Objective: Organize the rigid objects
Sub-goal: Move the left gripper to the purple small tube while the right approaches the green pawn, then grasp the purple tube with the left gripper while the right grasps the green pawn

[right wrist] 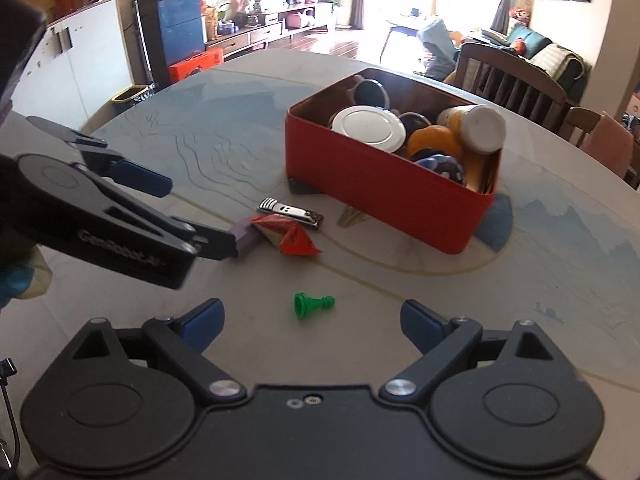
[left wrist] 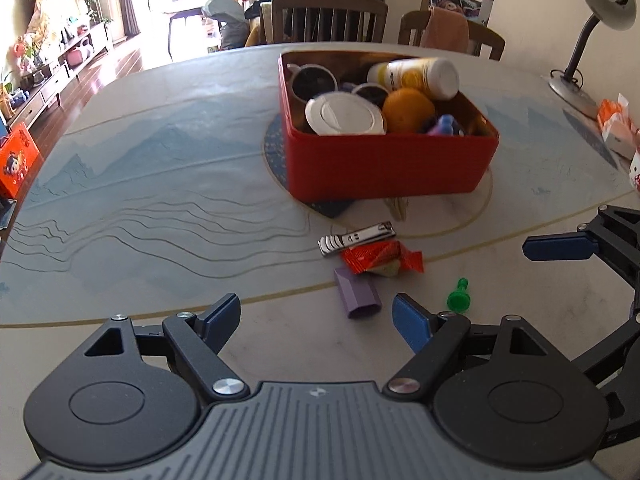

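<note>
A red box on the table holds a white lid, an orange, a bottle and other items. In front of it lie a nail clipper, a red snack packet, a purple block and a green pawn. My left gripper is open and empty, just short of the purple block. My right gripper is open and empty, with the pawn lying between its fingertips' line.
A desk lamp and snack packets stand at the table's right edge. Wooden chairs sit behind the table. The right gripper shows at the right of the left wrist view; the left gripper shows at left of the right wrist view.
</note>
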The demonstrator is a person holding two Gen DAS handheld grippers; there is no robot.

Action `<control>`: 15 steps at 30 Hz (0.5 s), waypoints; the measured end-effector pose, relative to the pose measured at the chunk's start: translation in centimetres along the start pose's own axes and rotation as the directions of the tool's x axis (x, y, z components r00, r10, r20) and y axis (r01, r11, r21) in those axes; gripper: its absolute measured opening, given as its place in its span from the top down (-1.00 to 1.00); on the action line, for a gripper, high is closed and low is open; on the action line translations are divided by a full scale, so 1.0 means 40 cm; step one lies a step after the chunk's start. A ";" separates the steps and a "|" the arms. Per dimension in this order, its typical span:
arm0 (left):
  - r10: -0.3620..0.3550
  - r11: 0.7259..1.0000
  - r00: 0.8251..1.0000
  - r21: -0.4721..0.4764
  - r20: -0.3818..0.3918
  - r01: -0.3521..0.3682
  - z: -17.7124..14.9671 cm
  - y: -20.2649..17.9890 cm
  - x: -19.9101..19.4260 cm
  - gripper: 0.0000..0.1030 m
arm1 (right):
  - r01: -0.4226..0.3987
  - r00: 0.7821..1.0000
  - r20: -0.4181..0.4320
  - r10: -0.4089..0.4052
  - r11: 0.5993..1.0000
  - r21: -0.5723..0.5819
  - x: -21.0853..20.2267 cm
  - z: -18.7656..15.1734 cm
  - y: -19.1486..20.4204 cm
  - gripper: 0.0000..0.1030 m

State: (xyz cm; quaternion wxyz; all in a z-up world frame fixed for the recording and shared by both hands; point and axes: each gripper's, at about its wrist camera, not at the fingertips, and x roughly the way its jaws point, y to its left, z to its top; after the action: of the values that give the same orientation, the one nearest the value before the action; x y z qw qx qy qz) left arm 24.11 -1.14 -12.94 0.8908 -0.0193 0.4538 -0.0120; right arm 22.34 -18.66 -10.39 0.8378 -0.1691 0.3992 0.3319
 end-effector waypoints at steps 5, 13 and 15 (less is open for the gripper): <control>0.015 1.000 1.000 -0.009 -0.015 -0.015 -0.002 -0.011 0.029 -0.61 | -0.035 0.999 -0.027 0.035 0.999 0.006 0.025 -0.009 -0.013 -0.60; 0.032 0.999 0.999 -0.021 -0.022 -0.033 0.000 -0.024 0.054 -0.61 | -0.048 0.999 -0.021 0.048 0.999 -0.009 0.046 -0.012 -0.021 -0.30; 0.038 0.999 0.999 -0.012 -0.020 -0.038 0.001 -0.027 0.056 -0.61 | -0.052 0.999 -0.012 0.051 0.998 -0.019 0.048 -0.010 -0.020 -0.19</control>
State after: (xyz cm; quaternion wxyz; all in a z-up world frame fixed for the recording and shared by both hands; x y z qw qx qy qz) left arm 25.47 -2.31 -14.69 0.8863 -0.0162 0.4628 0.0077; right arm 23.55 -18.64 -12.11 0.8250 -0.1688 0.4049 0.3563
